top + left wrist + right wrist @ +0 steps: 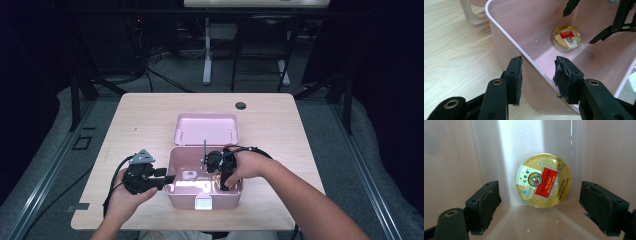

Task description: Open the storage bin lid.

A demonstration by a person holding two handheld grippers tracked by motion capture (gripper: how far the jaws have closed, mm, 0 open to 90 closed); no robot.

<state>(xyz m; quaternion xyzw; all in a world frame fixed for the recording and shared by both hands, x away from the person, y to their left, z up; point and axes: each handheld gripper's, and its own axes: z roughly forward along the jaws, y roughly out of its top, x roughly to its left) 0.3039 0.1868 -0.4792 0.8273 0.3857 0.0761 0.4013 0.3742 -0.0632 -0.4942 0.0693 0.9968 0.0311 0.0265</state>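
left claw (537, 75) gaping astride pink box (506, 37) wall, pads not pressing | right claw (539, 205) hanging open inside box around round candy tin (543, 180), not touching | box sitting on desk (145, 115)

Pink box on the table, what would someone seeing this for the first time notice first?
First, the open pink box near the front of the wooden table, its lid lying flat behind it. Next, a round gold tin with a red label on the box floor, with the right gripper open, one jaw on each side, not touching it. The left gripper straddles the box's wall, one jaw outside and one inside.
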